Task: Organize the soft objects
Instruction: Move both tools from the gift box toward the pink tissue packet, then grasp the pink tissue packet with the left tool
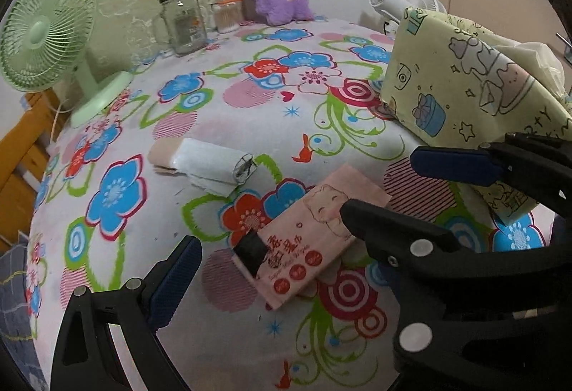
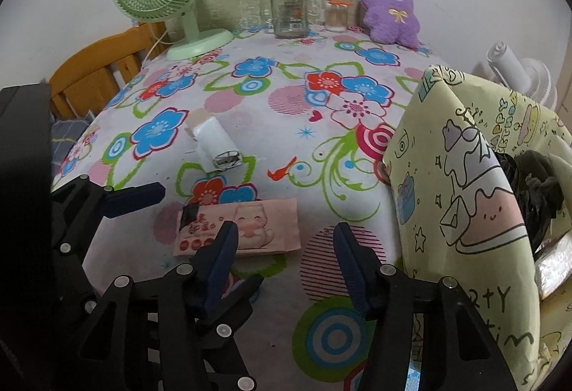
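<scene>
The pink wipes pack (image 2: 237, 228) was seen flat on the floral cloth (image 2: 286, 126), near the front. The left gripper (image 2: 195, 212) was held spread around it, the right gripper (image 2: 284, 260) spread just beside it. A yellow bag (image 2: 461, 198) stood at right.

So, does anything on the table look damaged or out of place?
Yes. The white tissue pack lies on its side, its near end torn open and crumpled. The pink wet wipes pack has black tape over one corner. Nothing looks spilled.
</scene>
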`<state>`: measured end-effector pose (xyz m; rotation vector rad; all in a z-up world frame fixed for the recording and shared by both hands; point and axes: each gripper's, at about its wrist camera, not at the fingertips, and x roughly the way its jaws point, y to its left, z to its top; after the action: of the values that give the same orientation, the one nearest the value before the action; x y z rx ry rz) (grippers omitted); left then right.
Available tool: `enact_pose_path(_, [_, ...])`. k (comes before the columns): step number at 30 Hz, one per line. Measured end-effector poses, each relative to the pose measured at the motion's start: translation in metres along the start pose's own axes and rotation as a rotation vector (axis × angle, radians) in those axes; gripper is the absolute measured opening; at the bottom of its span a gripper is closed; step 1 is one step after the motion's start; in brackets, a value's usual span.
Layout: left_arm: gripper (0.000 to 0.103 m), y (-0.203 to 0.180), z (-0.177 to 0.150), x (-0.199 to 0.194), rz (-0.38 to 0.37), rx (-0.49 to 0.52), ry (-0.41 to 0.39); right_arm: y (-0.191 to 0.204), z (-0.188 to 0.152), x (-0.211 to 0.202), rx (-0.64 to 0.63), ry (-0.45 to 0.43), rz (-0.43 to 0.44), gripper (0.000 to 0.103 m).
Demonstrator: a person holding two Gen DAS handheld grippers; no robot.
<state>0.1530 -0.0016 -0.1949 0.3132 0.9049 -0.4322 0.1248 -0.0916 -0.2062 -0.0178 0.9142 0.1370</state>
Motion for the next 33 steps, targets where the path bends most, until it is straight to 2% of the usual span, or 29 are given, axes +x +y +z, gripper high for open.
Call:
enact_pose_path(5, [0.101, 0.002, 0.005, 0.005, -0.033, -0.012, 0.012, -0.004, 0.003, 0.004, 0.038, 0.009, -0.001, 0.060])
enact_pose_path(7, [0.095, 0.002, 0.006, 0.005, -0.046, -0.016, 0.008, -0.004, 0.004, 0.005, 0.044, 0.014, 0.002, 0.060])
enact_pose_path(9, [0.078, 0.001, 0.005, 0.003, -0.090, -0.010, 0.001, -0.004, 0.005, 0.006, 0.051, 0.020, 0.009, 0.060])
enact_pose_path(13, [0.060, 0.000, 0.004, -0.001, -0.104, -0.002, -0.009, -0.003, 0.006, 0.007, 0.054, 0.026, 0.018, 0.060])
enact_pose_path(14, [0.052, 0.000, 0.004, -0.002, -0.107, 0.002, -0.012, -0.003, 0.007, 0.008, 0.054, 0.028, 0.021, 0.060])
enact_pose_path(23, [0.046, 0.004, -0.009, -0.014, -0.024, -0.031, -0.006, 0.008, 0.004, 0.007, 0.019, 0.048, 0.046, 0.060])
enact_pose_path(25, [0.046, 0.007, -0.013, -0.019, 0.007, -0.047, -0.007, 0.012, 0.003, 0.007, 0.008, 0.051, 0.057, 0.060])
enact_pose_path(33, [0.045, 0.023, -0.029, -0.038, 0.054, -0.133, -0.023, 0.032, 0.002, 0.004, -0.043, 0.050, 0.096, 0.060])
